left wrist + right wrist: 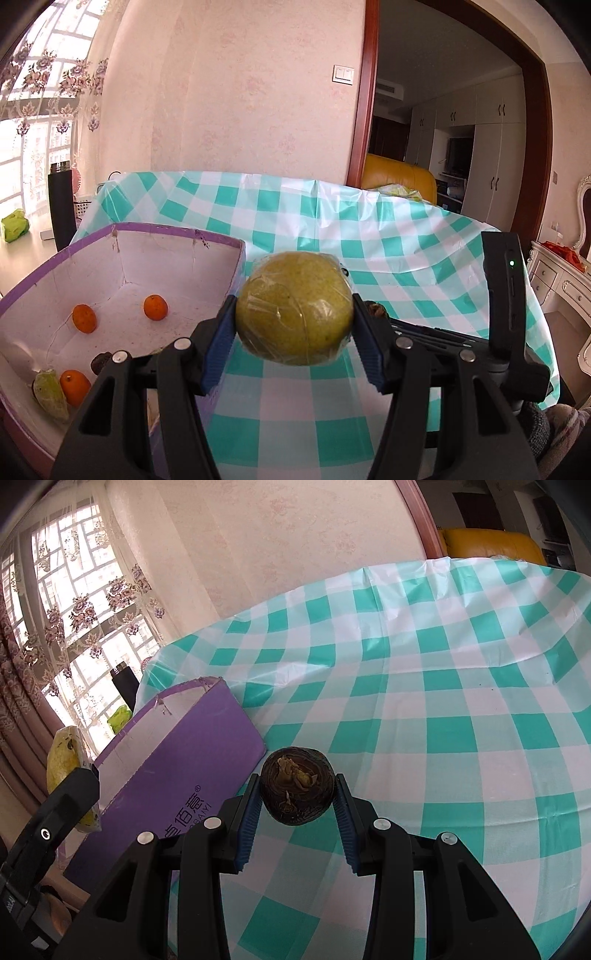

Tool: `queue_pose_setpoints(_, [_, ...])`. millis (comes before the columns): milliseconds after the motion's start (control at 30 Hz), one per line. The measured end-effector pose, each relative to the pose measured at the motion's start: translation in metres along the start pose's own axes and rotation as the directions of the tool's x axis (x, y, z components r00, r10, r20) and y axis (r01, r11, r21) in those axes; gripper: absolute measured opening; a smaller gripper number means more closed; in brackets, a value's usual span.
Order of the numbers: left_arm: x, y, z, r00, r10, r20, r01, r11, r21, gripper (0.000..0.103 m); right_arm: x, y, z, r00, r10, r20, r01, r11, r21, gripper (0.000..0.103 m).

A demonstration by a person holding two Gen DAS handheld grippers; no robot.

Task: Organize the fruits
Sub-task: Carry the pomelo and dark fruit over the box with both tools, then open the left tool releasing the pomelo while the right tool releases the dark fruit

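My left gripper is shut on a large yellow-green fruit wrapped in clear film, held above the checked tablecloth just right of the purple box. The box holds three oranges, a dark round fruit and a pale green wrapped fruit. My right gripper is shut on a dark brown round fruit, just right of the purple box. The left gripper with its yellow-green fruit shows at the left edge of the right wrist view.
The table is covered with a green-and-white checked plastic cloth. The right gripper's body stands at the right in the left wrist view. A wall and doorway lie behind the table; a white dresser stands at far right.
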State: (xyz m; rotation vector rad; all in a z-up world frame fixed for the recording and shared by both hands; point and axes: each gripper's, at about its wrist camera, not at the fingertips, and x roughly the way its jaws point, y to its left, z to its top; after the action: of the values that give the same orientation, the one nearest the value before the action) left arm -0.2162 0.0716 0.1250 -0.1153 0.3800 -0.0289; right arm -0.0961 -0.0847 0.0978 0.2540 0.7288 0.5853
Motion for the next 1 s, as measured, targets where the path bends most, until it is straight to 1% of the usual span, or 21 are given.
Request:
queue_pose_setpoints(167, [-0.019,0.033,0.008,0.997,0.076,0.013,-0.076,0.997,-0.028,0.06,-0.001,0.029,0.006,0.998,0.059,0.003,-0.059,0.997,-0.049,0.039])
queue_pose_setpoints(333, [-0.029,0.07,0.012,0.984,0.176,-0.001,-0.176,0.983,-0.057,0.06,0.0,0.061,0.014,0.993,0.115,0.006,-0.114,0.988,-0.105,0.039])
queue_pose_setpoints(467, [-0.033,0.098,0.011,0.961,0.273,-0.036,-0.275,0.958,-0.079,0.06,0.007,0.092,0.019,0.987,0.16,-0.012,-0.16,0.973,-0.168,0.039])
queue_pose_setpoints(667, [-0.035,0.133,0.007,0.926,0.366,-0.096,-0.375,0.92,-0.109,0.06,0.024,0.141,0.018,0.977,0.208,-0.049,-0.213,0.938,-0.275,0.039])
queue_pose_setpoints(733, [-0.033,0.142,0.005,0.913,0.391,-0.121,-0.403,0.908,-0.11,0.06,0.03,0.155,0.018,0.98,0.193,-0.056,-0.2,0.928,-0.315,0.039])
queue_pose_setpoints(800, [-0.031,0.154,0.001,0.9,0.406,-0.158,-0.426,0.896,-0.124,0.06,0.041,0.169,0.019,0.983,0.164,-0.089,-0.185,0.917,-0.353,0.039])
queue_pose_setpoints(900, [-0.028,0.171,-0.003,0.889,0.409,-0.207,-0.442,0.883,-0.156,0.06,0.061,0.183,0.02,0.982,0.116,-0.15,-0.166,0.911,-0.378,0.039])
queue_pose_setpoints(1000, [-0.024,0.182,-0.006,0.876,0.414,-0.248,-0.458,0.875,-0.157,0.06,0.079,0.197,0.019,0.978,0.06,-0.198,-0.14,0.898,-0.417,0.039])
